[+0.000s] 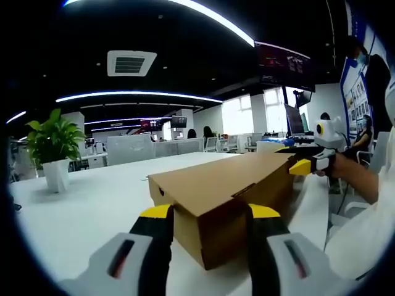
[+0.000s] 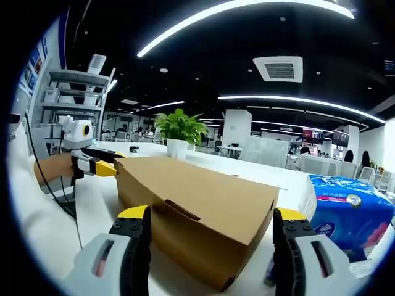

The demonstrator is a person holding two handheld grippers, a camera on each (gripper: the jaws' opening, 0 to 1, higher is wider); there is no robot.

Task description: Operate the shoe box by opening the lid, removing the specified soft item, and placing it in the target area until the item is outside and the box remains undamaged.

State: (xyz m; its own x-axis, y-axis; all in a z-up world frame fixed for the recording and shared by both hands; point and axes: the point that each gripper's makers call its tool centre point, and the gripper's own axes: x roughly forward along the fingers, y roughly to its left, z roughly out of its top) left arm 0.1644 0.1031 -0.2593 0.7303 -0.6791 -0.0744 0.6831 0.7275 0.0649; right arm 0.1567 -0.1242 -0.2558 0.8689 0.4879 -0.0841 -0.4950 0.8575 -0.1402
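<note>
Left gripper [image 1: 210,222] sits at 1 end of the shoe box [image 1: 225,194], its 2 yellow-tipped jaws spread wide to either side of the near corner; whether they press the cardboard I cannot tell. Right gripper [image 2: 213,228] faces the opposite end of the box [image 2: 197,209], jaws likewise wide apart and flanking the near corner, with nothing clamped between them. Each gripper also shows at the far end of the box in the other's view: the right one [image 1: 302,165] with its yellow tip at the lid's edge, held by a hand [image 1: 336,166], and the left one [image 2: 102,168] with its tip at the far corner.

The box is brown cardboard, lid down, resting on a white table [image 1: 92,197]. A potted plant [image 1: 54,148] in a white pot stands well behind it. In the right gripper view a blue pack of tissues [image 2: 349,213] lies just beside the box.
</note>
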